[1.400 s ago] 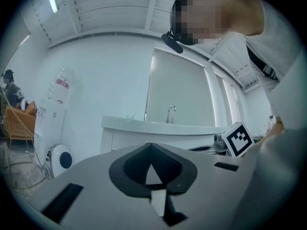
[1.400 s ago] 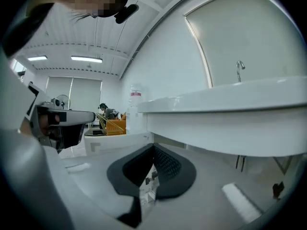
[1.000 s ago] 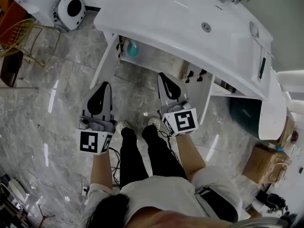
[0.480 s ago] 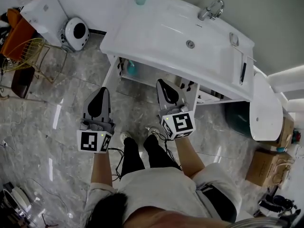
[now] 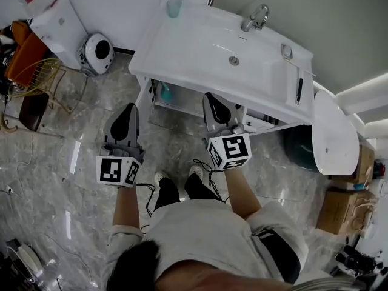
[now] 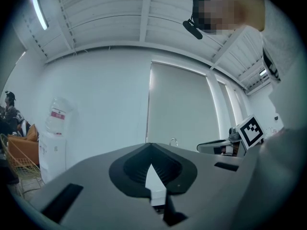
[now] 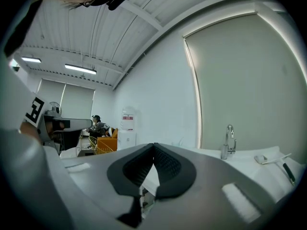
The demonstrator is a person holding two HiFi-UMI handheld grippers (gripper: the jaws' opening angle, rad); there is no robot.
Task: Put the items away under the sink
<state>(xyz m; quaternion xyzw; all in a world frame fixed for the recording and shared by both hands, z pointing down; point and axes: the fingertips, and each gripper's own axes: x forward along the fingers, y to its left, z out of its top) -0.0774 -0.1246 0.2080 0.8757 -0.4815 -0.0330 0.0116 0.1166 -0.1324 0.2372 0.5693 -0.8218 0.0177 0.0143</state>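
Note:
A white sink counter (image 5: 200,47) with a faucet (image 5: 256,17) stands ahead of me. On its back left corner is a teal cup (image 5: 174,6). A dark slim item (image 5: 299,90) lies at its right end. On the open shelf under the sink (image 5: 182,105) stands a teal object (image 5: 165,91). My left gripper (image 5: 129,108) hovers over the floor in front of the cabinet's left leg, shut and holding nothing. My right gripper (image 5: 210,97) sits at the counter's front edge, also shut and holding nothing. Both gripper views look up at walls, with the jaws touching at the tips (image 6: 150,145) (image 7: 153,145).
A round white device (image 5: 97,48) and a water dispenser (image 5: 57,23) stand left of the sink. A yellow wire chair (image 5: 30,77) is further left. A white oval top (image 5: 333,135) over a dark bin (image 5: 302,145) is at right, with a cardboard box (image 5: 336,208) beyond.
The head view has pulled back, so the whole sink and the teal cup now show. Both grippers stay shut and have shifted slightly toward the cabinet.

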